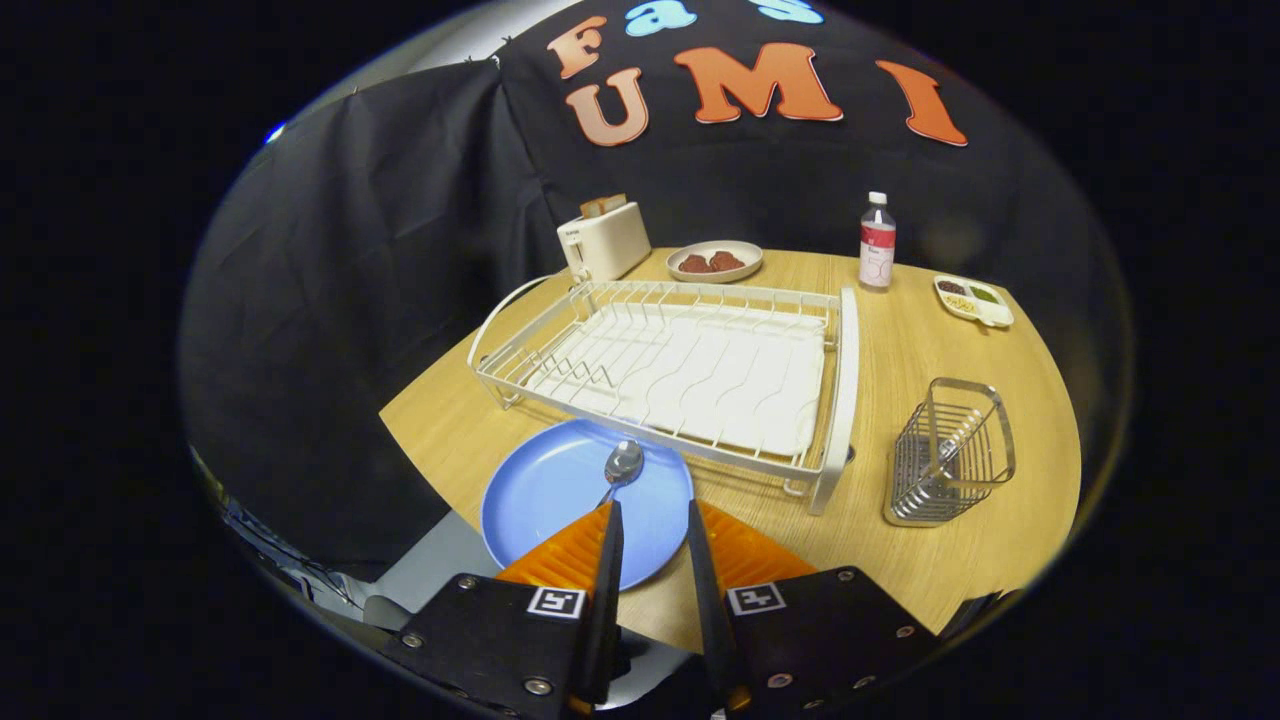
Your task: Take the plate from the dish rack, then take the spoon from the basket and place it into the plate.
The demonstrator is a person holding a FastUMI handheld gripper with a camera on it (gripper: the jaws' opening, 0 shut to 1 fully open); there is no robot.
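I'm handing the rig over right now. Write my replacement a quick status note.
Tool: open, holding nothing, fingers just above the near part of the plate.
Plate: blue, out of the dish rack, flat on the table in front of it.
Spoon: lying in the plate, bowl toward the rack, just ahead of the fingers.
Basket: right of the rack.
Done: both steps, by the look of it.
Left: just back the tool away.

Light wooden table (900,560), on it a blue plate (545,490) at the near edge, white wire dish rack (680,370) mid-table, metal wire basket (945,465) beside the rack, toaster (603,240), dish of food (714,261), bottle (877,243) and small divided tray (973,300) along the far side, gripper (652,512) fingers parted above the plate
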